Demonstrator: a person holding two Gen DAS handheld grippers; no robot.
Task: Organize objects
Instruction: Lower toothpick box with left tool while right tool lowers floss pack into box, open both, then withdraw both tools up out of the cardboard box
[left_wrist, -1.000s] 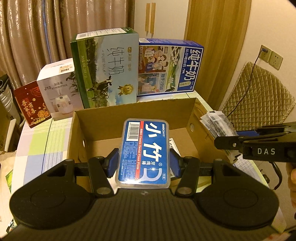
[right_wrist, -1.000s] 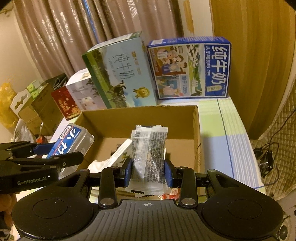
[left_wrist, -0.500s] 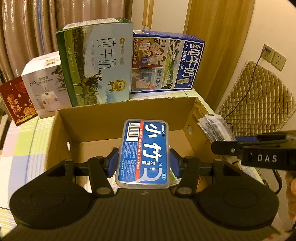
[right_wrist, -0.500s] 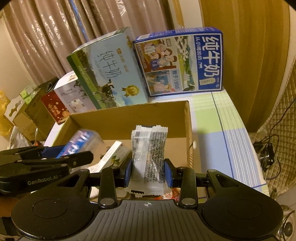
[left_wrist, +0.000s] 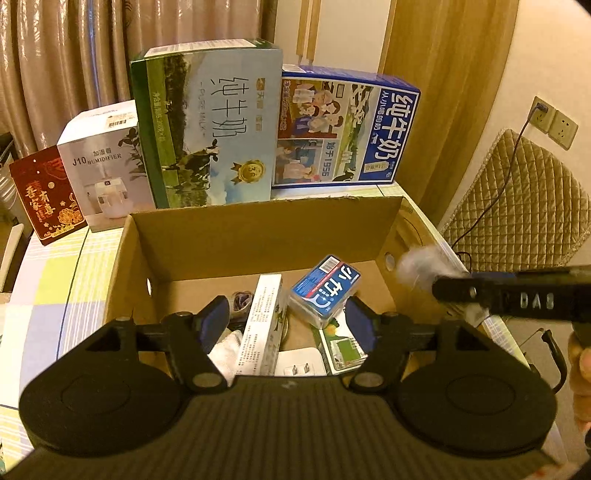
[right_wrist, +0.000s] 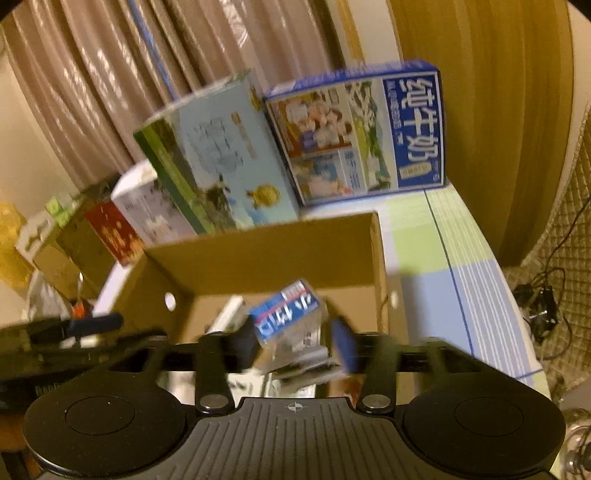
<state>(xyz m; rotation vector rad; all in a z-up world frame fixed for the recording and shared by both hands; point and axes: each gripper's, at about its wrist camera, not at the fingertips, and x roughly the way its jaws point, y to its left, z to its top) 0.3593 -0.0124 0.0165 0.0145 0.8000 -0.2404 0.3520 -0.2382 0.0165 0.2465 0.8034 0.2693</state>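
The open cardboard box (left_wrist: 258, 236) stands on the table. The blue floss-pick case (left_wrist: 325, 290) lies tilted inside it on other items, and also shows in the right wrist view (right_wrist: 286, 314). My left gripper (left_wrist: 286, 317) is open and empty above the box's near side. My right gripper (right_wrist: 295, 339) is open over the box; the clear printed packet (right_wrist: 299, 360) is blurred between its fingers, apparently loose. In the left wrist view the right gripper (left_wrist: 439, 286) comes in from the right, with the packet (left_wrist: 421, 260) a blur at its tip.
A white carton (left_wrist: 262, 325) and other small items lie in the box. Behind it stand a green milk carton (left_wrist: 210, 129), a blue milk carton (left_wrist: 347, 129), a white humidifier box (left_wrist: 103, 162) and a red box (left_wrist: 44, 192). A quilted chair (left_wrist: 524, 206) is at right.
My left gripper opened and the floss-pick case dropped into the box. My right gripper moved over the box and opened around the packet; its view is now motion-blurred.
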